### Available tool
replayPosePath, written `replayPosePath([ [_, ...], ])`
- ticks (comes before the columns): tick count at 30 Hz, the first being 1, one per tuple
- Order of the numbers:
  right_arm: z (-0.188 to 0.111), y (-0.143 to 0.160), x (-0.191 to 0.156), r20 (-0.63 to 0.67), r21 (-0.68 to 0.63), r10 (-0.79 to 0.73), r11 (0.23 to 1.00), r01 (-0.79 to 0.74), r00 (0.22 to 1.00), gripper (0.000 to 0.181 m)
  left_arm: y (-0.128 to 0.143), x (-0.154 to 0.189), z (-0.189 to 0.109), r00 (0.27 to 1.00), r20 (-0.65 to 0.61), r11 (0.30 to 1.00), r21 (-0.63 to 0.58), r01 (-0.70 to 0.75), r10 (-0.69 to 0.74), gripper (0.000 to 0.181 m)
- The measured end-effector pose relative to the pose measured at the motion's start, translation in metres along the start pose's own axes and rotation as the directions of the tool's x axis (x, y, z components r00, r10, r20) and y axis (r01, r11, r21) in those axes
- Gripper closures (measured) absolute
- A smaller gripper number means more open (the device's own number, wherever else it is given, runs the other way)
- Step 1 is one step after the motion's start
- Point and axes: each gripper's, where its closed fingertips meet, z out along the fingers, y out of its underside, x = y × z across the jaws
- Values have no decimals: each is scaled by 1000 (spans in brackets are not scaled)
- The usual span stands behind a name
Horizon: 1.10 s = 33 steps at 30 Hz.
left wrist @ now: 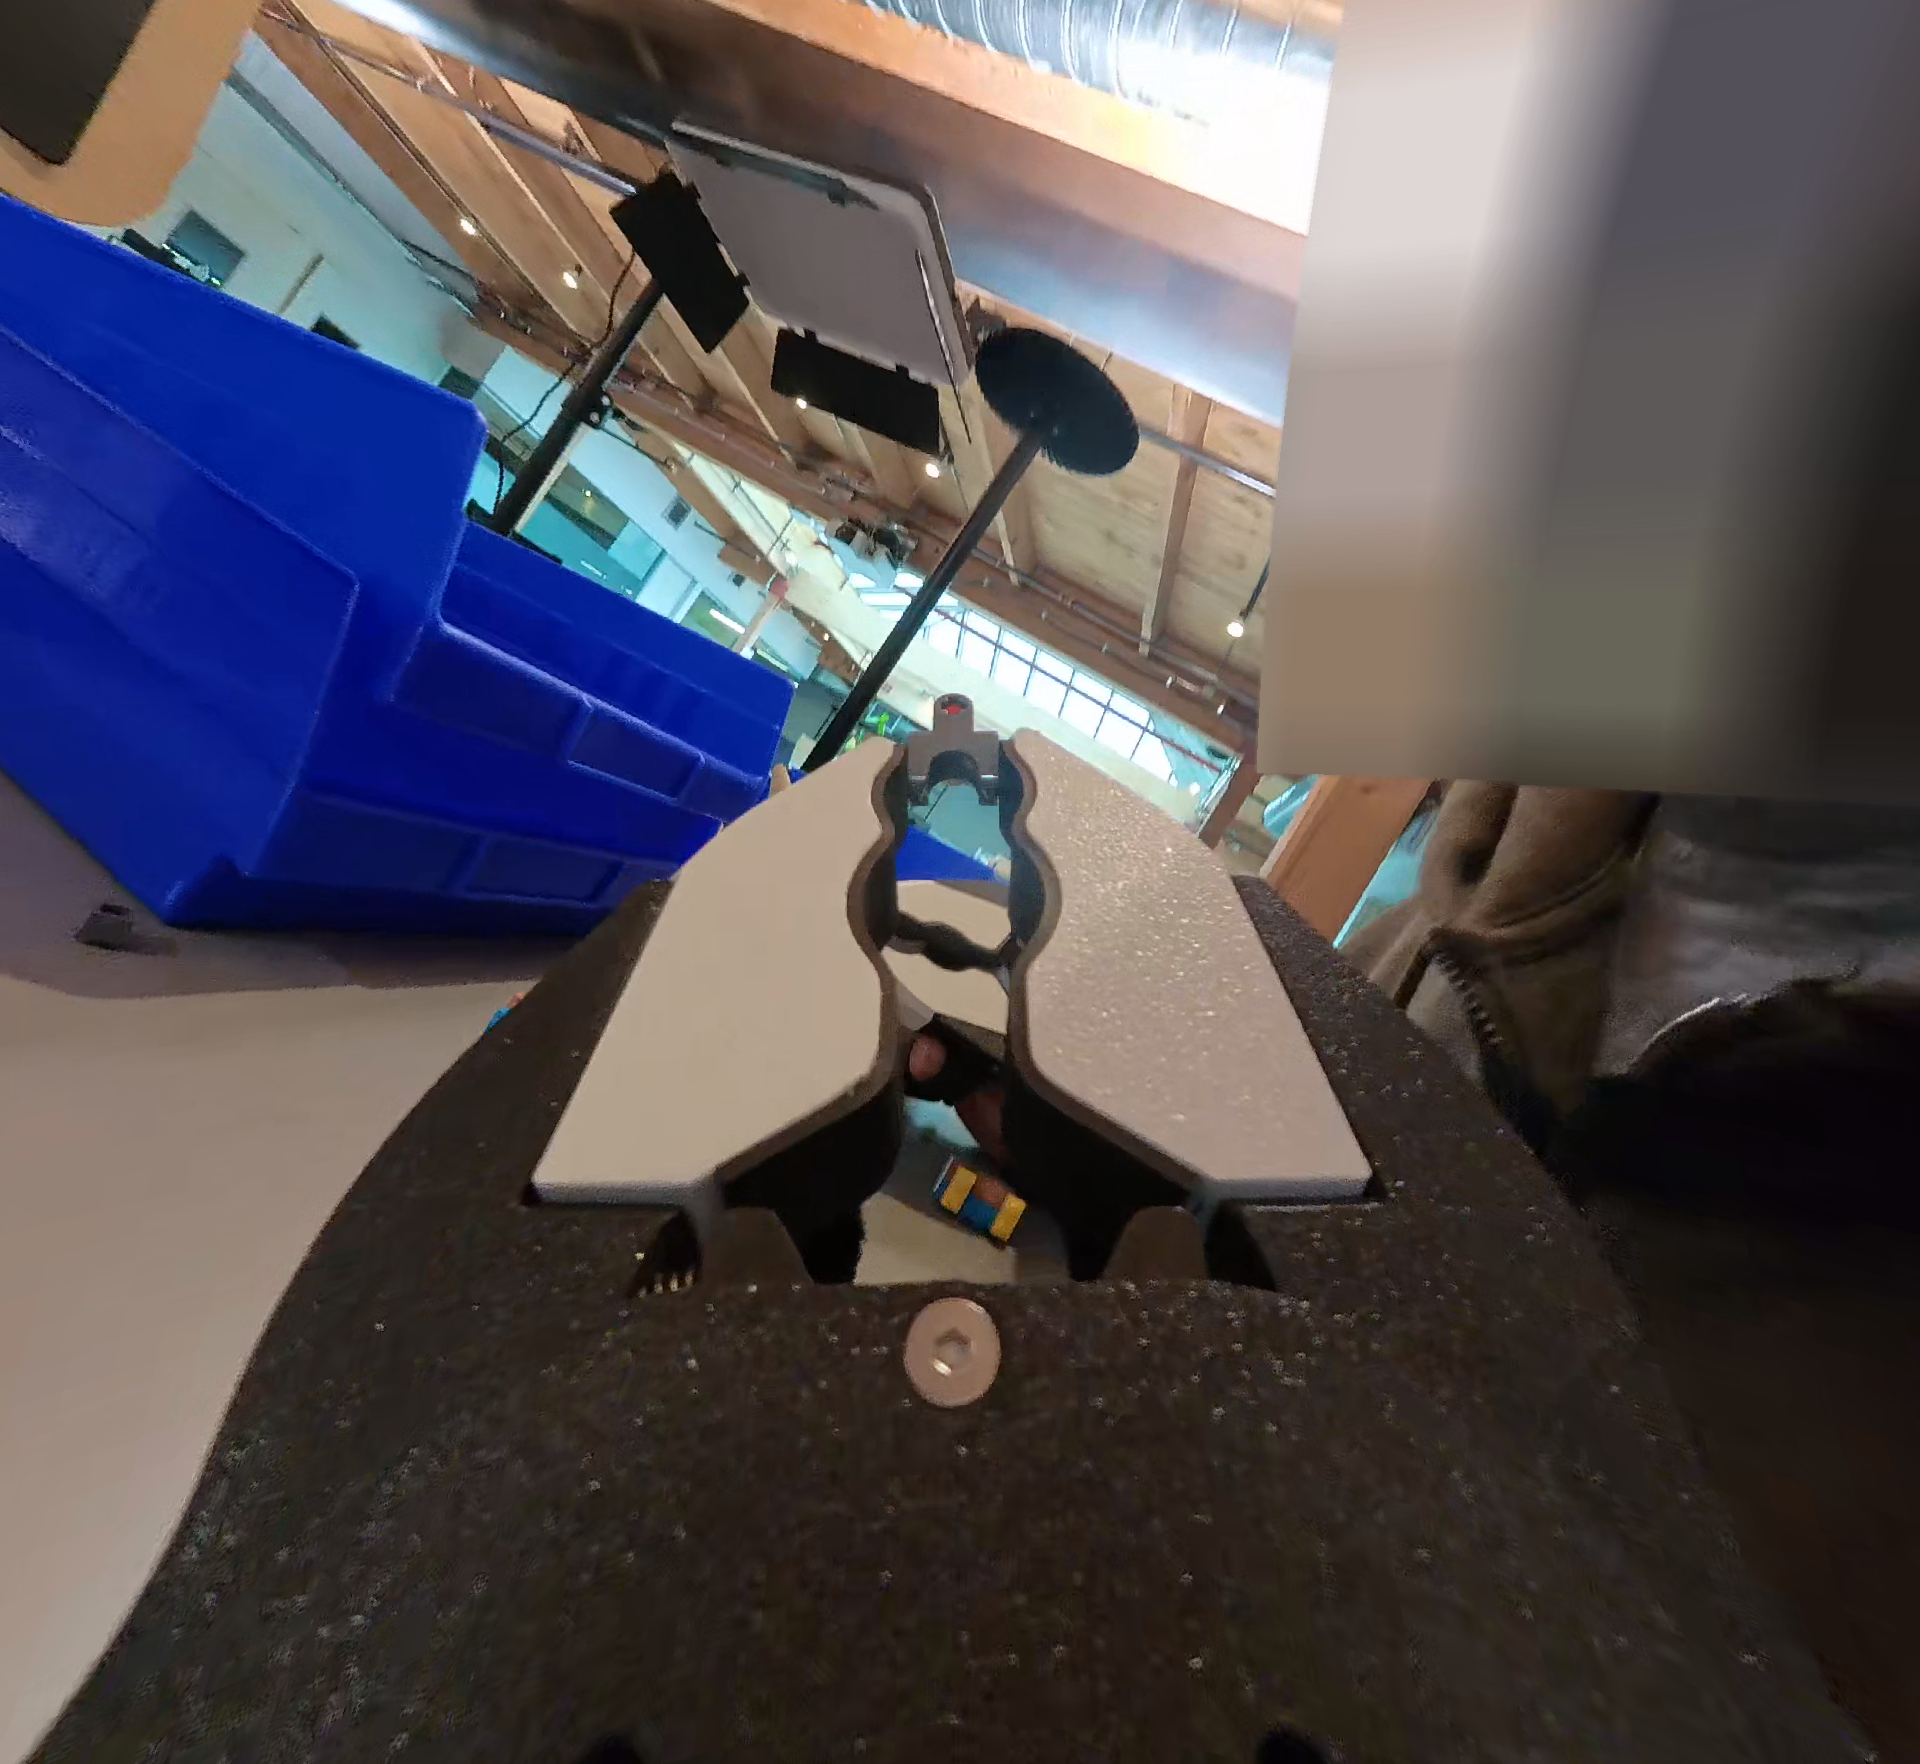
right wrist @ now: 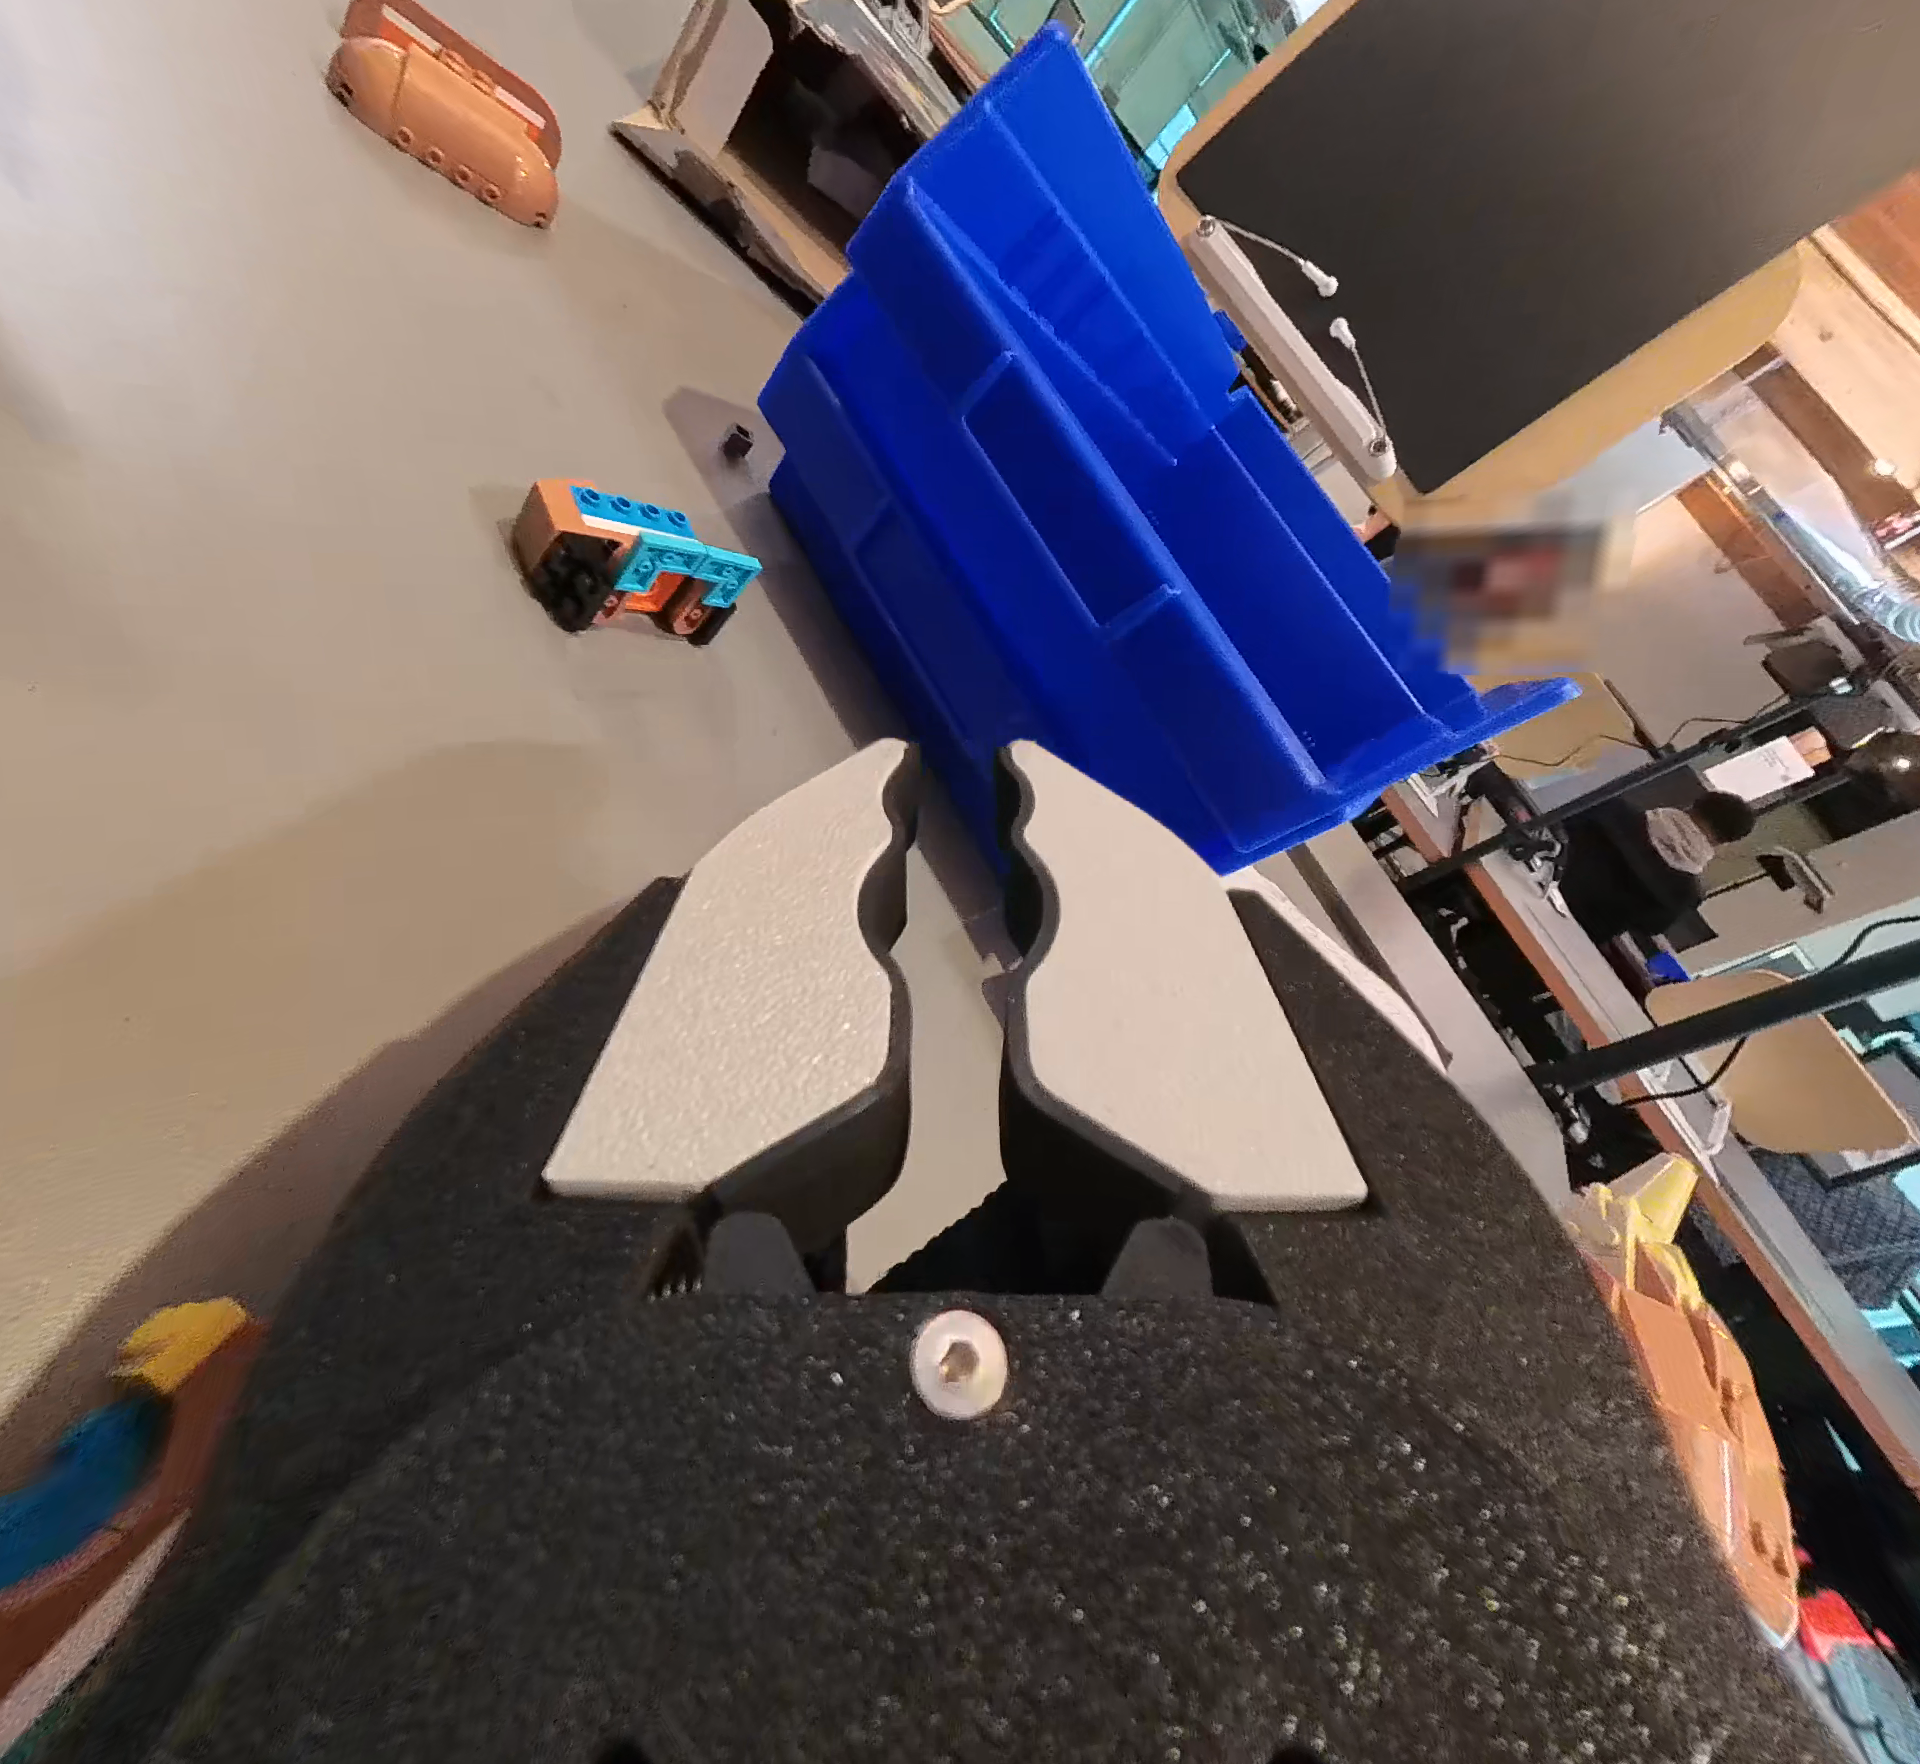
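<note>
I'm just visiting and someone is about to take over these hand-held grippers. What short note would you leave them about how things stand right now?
Left gripper: tilted up toward the ceiling, fingers closed on a small grey clip-shaped plastic piece with a red dot.
Right gripper: nothing in it, jaws a narrow gap apart, tips near the foot of the blue plastic storage bin.
On the grey table: a brown, blue and black brick assembly beside the bin; a tan rounded brick shell farther off.
Done or left: cannot tell from this.

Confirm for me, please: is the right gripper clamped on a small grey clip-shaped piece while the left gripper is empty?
Sides are swapped. The left wrist view shows the left gripper pinching the small grey clip-shaped piece; the right gripper is empty.
</note>
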Motion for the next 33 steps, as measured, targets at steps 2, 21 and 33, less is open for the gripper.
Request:
replayPosePath([
  [2,-1,-2,0,-7,6,-18,1000,18,1000,167,6,4,3,999,-4,999,-27,-39,39,165],
  [21,-51,-88,3,-228,290,14,956,54,973,171,2,16,15,997,-19,997,1,-79,79,165],
  [33,-12,-139,-39,-310,246,73,969,6,948,171,26,15,32,969,-155,981,-60,184,-191,165],
])
